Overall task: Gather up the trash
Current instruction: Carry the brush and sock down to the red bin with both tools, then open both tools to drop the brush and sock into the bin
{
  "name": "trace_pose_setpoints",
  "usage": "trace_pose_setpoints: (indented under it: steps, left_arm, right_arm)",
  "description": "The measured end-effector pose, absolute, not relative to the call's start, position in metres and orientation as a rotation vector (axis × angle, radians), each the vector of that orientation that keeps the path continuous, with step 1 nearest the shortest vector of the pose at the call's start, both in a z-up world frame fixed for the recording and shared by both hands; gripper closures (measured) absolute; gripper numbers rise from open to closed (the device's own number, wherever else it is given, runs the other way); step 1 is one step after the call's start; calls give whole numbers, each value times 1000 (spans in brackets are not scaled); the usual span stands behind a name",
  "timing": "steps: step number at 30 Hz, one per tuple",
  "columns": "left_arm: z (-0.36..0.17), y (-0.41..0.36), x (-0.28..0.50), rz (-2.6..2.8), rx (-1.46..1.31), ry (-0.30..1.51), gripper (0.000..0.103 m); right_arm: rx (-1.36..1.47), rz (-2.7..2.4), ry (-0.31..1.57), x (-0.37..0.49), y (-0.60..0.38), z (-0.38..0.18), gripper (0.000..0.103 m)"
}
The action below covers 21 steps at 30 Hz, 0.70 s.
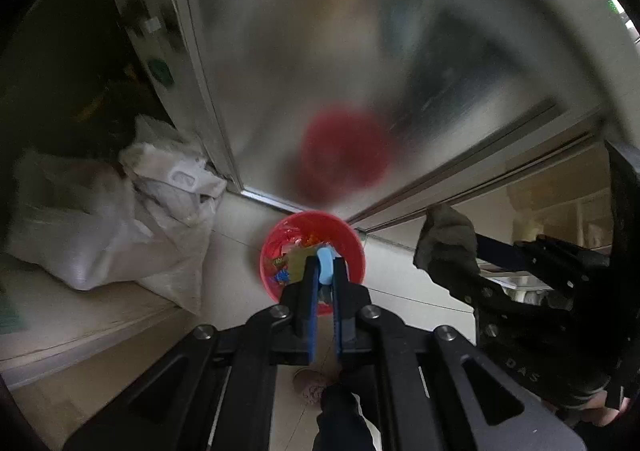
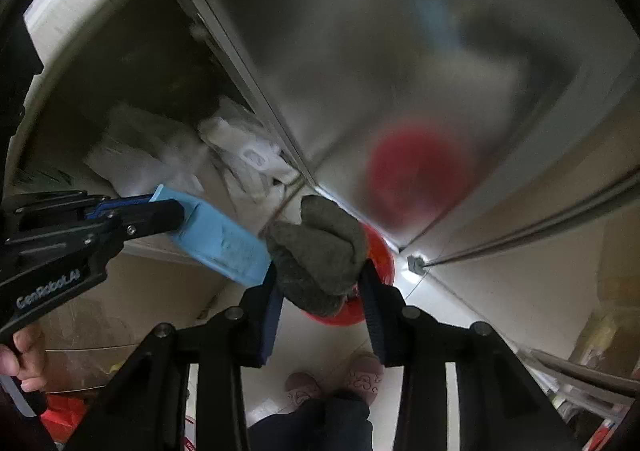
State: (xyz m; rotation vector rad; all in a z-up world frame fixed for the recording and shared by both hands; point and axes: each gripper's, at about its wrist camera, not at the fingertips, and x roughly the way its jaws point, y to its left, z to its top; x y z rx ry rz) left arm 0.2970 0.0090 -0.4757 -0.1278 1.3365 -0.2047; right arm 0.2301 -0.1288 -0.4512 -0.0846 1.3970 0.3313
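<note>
A red bin [image 1: 312, 223] stands on the pale floor against a steel door, with colourful wrappers inside. Straight above it, my left gripper [image 1: 325, 263] is shut on a thin light-blue packet [image 1: 325, 275], seen edge-on. In the right wrist view that packet [image 2: 224, 239] shows flat, sticking out of the left gripper [image 2: 172, 211]. My right gripper [image 2: 319, 271] is shut on a crumpled grey-green wad [image 2: 316, 247], which hides most of the red bin [image 2: 382, 267]. From the left wrist view, the wad [image 1: 446, 243] hangs to the right of the bin in the right gripper [image 1: 468, 257].
White woven sacks [image 1: 120, 219] are heaped to the left of the bin in a dark recess. The brushed steel door [image 1: 360, 71] behind it mirrors the bin as a red blur. A person's slippers [image 2: 360, 375] stand on the floor below, and a hand [image 2: 20, 351] holds the left gripper's handle.
</note>
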Motion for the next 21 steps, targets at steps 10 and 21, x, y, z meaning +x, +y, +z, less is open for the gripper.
trace_pose_setpoints:
  steps: [10,21]
  left_arm:
    - [-632,-6,307,-204,-130,1378,98]
    - [-719,-14,315,-200,-88,1399,98]
  right_arm:
    - [-83,330,1451,227,-133,-593,68]
    - [-84,339,1482,226,-131,-681,68]
